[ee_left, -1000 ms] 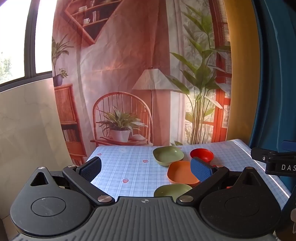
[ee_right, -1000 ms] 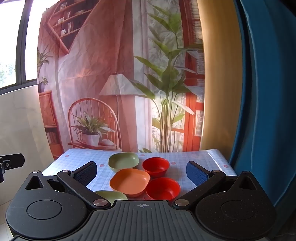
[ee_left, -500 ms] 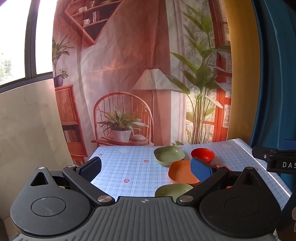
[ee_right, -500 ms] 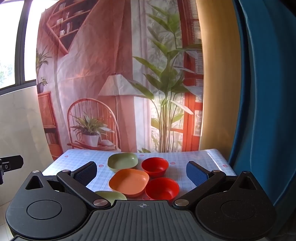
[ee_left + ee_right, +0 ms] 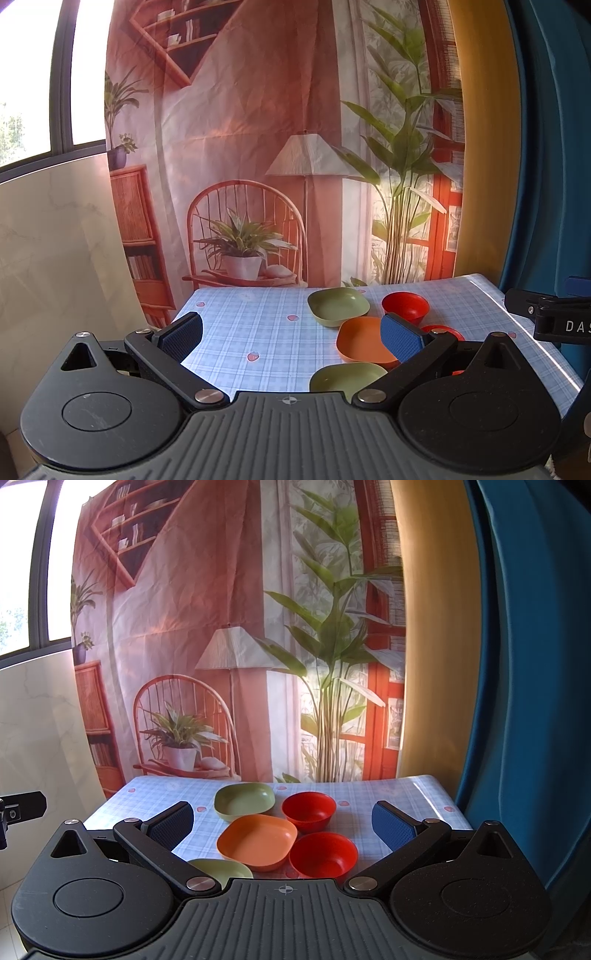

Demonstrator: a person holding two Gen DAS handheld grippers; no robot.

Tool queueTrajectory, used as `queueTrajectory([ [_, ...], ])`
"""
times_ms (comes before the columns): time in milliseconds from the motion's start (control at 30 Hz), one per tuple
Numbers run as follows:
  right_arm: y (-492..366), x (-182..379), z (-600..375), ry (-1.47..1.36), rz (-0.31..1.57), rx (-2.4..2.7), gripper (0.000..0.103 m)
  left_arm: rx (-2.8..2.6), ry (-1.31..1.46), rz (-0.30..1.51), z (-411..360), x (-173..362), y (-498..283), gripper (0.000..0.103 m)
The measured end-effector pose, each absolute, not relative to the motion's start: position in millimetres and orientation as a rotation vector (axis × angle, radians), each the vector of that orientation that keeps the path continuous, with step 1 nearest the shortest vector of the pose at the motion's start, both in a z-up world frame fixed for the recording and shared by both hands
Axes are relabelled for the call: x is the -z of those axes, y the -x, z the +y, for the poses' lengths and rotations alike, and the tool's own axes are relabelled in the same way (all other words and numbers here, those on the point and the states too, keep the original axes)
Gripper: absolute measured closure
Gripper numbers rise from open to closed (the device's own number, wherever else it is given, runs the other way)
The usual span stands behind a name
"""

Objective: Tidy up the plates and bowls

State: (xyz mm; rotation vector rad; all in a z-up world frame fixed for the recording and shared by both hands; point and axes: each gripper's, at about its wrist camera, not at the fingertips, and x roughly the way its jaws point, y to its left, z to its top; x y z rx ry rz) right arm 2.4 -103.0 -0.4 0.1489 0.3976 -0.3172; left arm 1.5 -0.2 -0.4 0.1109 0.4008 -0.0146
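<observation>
Both grippers, left (image 5: 291,336) and right (image 5: 282,821), gape empty above counter (image 5: 406,794); lower-centre orange plate (image 5: 256,840) touches red bowl (image 5: 323,853); grabbing either risks shoving neighbour.

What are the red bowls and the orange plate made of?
Red bowls: probably plastic, with smooth, evenly coloured walls and a soft sheen. Orange plate: likely plastic or melamine too, matte, with rounded corners and a thin moulded rim. Painted ceramic can't be ruled out.

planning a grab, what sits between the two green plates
The orange plate lies between the far green plate and the near green plate, clearest in the right wrist view.
</observation>
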Motion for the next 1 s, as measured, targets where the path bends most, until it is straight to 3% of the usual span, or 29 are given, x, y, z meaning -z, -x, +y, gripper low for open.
queueTrajectory([
  [1000, -2.6, 0.9, -103.3, -0.15, 0.399, 0.318, 0.0, 0.016, -0.113, 0.403, -3.9, 0.8, -1.8, 0.0],
])
